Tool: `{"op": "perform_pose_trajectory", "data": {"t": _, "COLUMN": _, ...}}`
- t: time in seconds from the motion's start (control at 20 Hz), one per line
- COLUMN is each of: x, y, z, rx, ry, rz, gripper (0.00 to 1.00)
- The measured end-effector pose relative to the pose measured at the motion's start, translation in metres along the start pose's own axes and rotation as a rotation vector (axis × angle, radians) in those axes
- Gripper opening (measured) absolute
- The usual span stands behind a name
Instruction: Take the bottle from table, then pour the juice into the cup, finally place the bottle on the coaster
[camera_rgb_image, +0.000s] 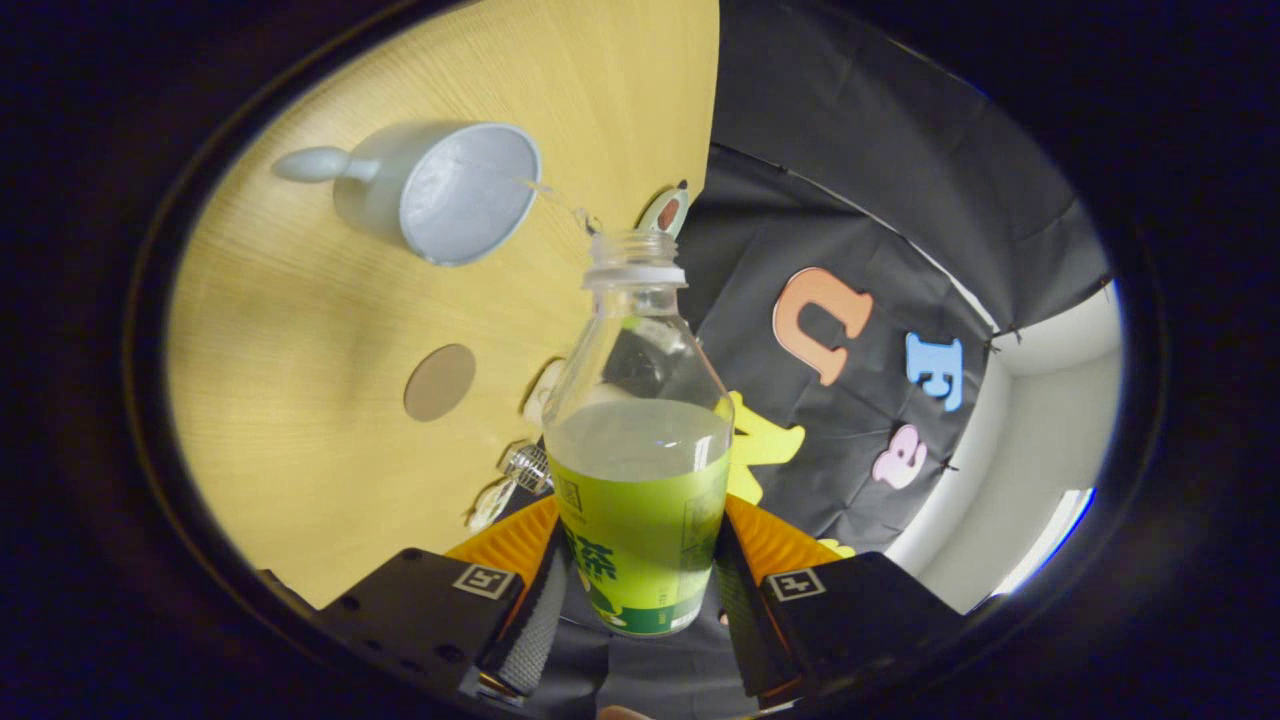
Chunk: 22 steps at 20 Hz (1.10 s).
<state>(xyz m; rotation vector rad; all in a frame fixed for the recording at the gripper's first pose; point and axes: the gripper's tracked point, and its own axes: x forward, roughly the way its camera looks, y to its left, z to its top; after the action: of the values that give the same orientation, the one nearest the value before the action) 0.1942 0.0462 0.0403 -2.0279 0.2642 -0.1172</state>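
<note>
The bottle (640, 440) sits between the 2 fingers of the gripper (640, 590), both pressing its lower body, 1 on each side. The view is rolled, so the table (300, 330) appears as a slanted surface to the left of the bottle and the booth wall (880, 200) lies to its right. The bottle's open mouth points away from the fingers, toward the cup (440, 190). A thin stream (560, 200) runs from the mouth to the cup's rim. The cup stands on the table beyond the fingers. The coaster (440, 381) lies on the table between cup and fingers, left of the bottle and apart from both.
</note>
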Motion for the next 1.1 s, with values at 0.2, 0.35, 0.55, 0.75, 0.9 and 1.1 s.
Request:
{"op": "perform_pose_trajectory", "data": {"t": 0.2, "x": -0.003, "y": -0.003, "z": -0.004, "rx": -0.013, "ry": 0.001, "rz": -0.010, "gripper": 0.77}}
{"op": "perform_pose_trajectory", "data": {"t": 0.35, "x": -0.005, "y": -0.005, "z": -0.005, "rx": -0.017, "ry": -0.001, "rz": -0.020, "gripper": 0.77}}
{"op": "perform_pose_trajectory", "data": {"t": 0.55, "x": -0.010, "y": -0.014, "z": -0.003, "rx": -0.035, "ry": -0.012, "rz": -0.055, "gripper": 0.77}}
{"op": "perform_pose_trajectory", "data": {"t": 0.75, "x": -0.013, "y": -0.020, "z": -0.003, "rx": -0.080, "ry": -0.014, "rz": -0.098, "gripper": 0.77}}
{"op": "perform_pose_trajectory", "data": {"t": 0.9, "x": -0.015, "y": -0.023, "z": -0.006, "rx": -0.104, "ry": -0.008, "rz": -0.132, "gripper": 0.77}}
{"op": "perform_pose_trajectory", "data": {"t": 1.1, "x": -0.017, "y": -0.021, "z": -0.007, "rx": -0.090, "ry": -0.010, "rz": -0.132, "gripper": 0.77}}
